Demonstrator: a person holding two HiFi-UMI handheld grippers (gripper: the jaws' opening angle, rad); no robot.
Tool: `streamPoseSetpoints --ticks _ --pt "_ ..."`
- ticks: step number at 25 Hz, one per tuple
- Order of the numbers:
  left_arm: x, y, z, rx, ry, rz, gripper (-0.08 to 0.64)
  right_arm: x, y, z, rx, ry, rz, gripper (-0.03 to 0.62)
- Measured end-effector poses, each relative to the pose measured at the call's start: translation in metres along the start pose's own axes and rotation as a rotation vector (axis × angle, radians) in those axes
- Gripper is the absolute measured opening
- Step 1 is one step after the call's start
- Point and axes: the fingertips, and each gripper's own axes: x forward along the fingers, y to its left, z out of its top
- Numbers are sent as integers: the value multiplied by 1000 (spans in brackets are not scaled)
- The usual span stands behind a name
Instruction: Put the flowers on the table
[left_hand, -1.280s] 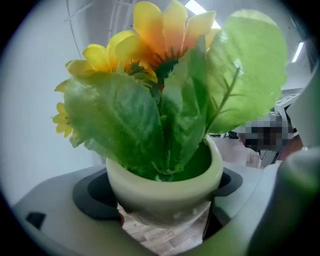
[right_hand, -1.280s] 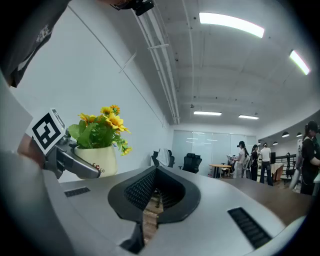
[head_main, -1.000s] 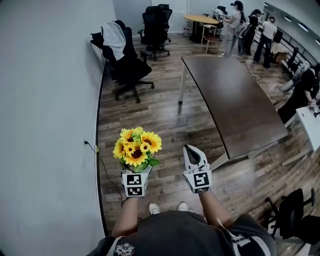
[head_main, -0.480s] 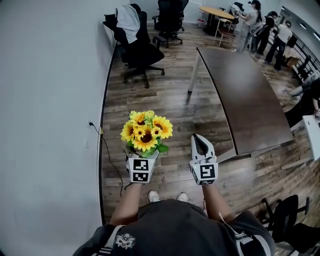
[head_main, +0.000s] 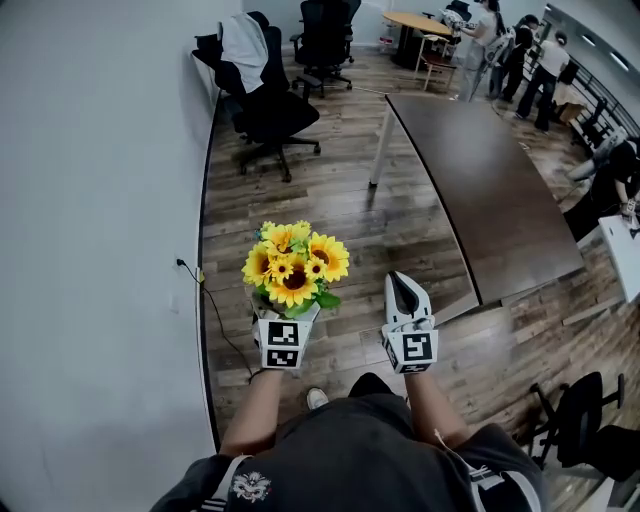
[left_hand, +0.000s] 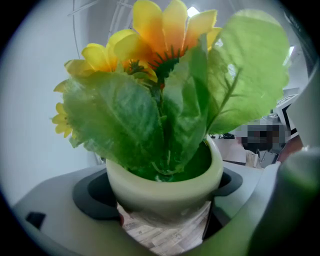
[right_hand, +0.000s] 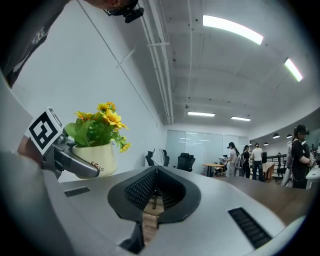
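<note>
- Two big things filled the room: the brown wooden plank floor (head_main: 330, 230) and the long dark brown table (head_main: 480, 190). The table stood well apart from the flowers, ahead and off to the right.
- So what could have gone wrong?
- The walk was the hard part, I think. A black office chair on wheels (head_main: 268, 115) stood ahead by the white wall. A thin black cord (head_main: 213, 312) lay on the floor near the person's feet. A foot could have caught that cord, and then everything would have tipped.
- Where was the bunch of yellow sunflowers with green leaves (head_main: 292, 268)?
- Up in the air, over the floor. It sat in a small round cream pot (left_hand: 165, 187). The left gripper (head_main: 283, 320) had its two jaws closed on the sides of that pot.
- Could the pot have slipped?
- Maybe. It looked round and smooth, and the flowers looked big on top. A fast swing could have made it tilt. A bump on the table edge could have made it slide out.
- And the right gripper (head_main: 401, 288)?
- Its jaws were pressed together with nothing in them. It hung just beside the left one. With its jaws closed like that, I don't think it could have caught a falling pot in time.
</note>
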Motion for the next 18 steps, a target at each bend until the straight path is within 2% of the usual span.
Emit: streamPoseSetpoints --ticks 9,18 --pt "38 21 9 39 -6 -32 545 28 -6 -9 -6 26 4 25" --pt "102 32 11 15 18 -40 546 86 -42 -26 15 29 3 25"
